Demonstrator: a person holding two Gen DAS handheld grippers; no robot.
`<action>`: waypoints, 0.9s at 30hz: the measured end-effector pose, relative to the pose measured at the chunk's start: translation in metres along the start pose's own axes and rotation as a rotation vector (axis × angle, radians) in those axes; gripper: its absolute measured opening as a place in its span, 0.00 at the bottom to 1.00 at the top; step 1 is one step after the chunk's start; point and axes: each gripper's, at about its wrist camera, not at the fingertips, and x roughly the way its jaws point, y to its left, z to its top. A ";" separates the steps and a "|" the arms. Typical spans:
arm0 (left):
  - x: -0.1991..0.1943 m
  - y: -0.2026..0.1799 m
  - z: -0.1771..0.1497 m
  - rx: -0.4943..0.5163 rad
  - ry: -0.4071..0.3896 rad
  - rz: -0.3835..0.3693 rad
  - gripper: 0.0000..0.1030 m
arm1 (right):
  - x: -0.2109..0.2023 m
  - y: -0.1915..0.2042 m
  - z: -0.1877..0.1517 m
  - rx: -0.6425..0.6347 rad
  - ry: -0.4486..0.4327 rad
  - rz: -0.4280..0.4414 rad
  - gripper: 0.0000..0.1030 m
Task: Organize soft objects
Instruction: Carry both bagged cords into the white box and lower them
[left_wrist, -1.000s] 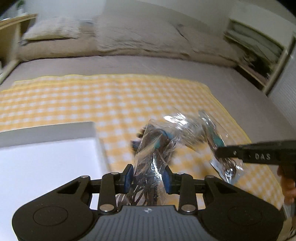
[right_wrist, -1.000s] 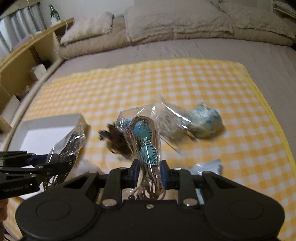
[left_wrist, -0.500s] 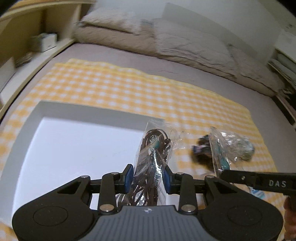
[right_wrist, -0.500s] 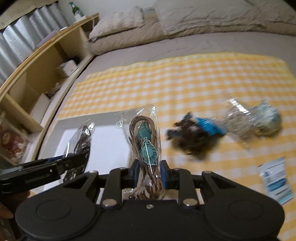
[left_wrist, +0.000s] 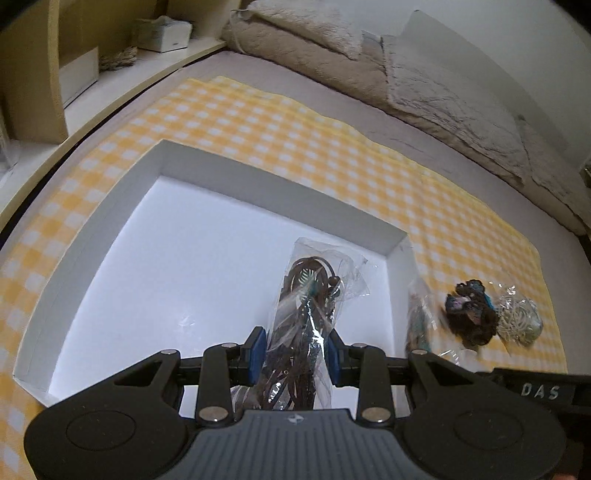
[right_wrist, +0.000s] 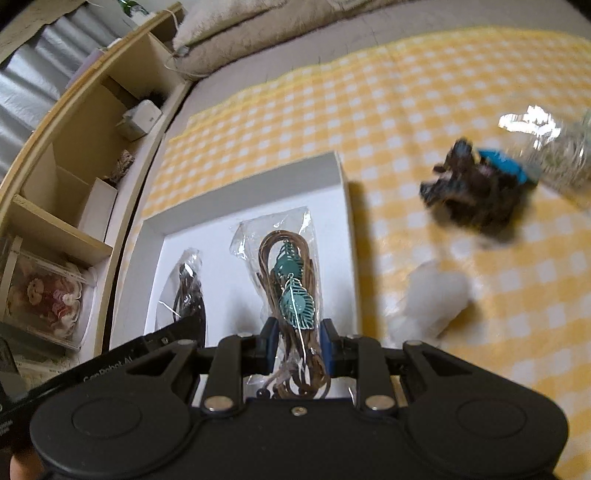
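Both tongs are clamped tight on packets: the left gripper (left_wrist: 295, 349) pinches a clear bag of dark brown cord (left_wrist: 310, 295) low in the centre of its view, and the right gripper (right_wrist: 297, 345) pinches a clear bag of tan cord with teal leaf charms (right_wrist: 291, 280), also at lower centre. Each bag hangs over the white box (left_wrist: 229, 177), which sits on the yellow checked cloth (left_wrist: 295, 125) across the middle of both views. Nothing loose shows on the box floor, so by my reading neither packet has been let go yet and the sorting is at an early stage. Left to collect, at the right edge of the left view, are a dark bundle with blue trim (left_wrist: 471, 312) and, touching it, a pale coil in clear wrap (left_wrist: 519, 319); a white lump (right_wrist: 432, 295), too blurred to name, lies on the cloth right of the box in the right view.
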 end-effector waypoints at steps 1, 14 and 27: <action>0.002 0.002 0.000 -0.006 0.007 0.003 0.34 | 0.004 0.002 -0.002 0.011 0.009 0.001 0.24; 0.032 -0.007 -0.009 0.005 0.081 0.002 0.34 | 0.024 0.008 -0.012 -0.002 0.012 -0.098 0.27; 0.034 -0.016 -0.016 0.019 0.108 -0.018 0.60 | 0.016 0.004 -0.013 -0.020 0.037 -0.093 0.40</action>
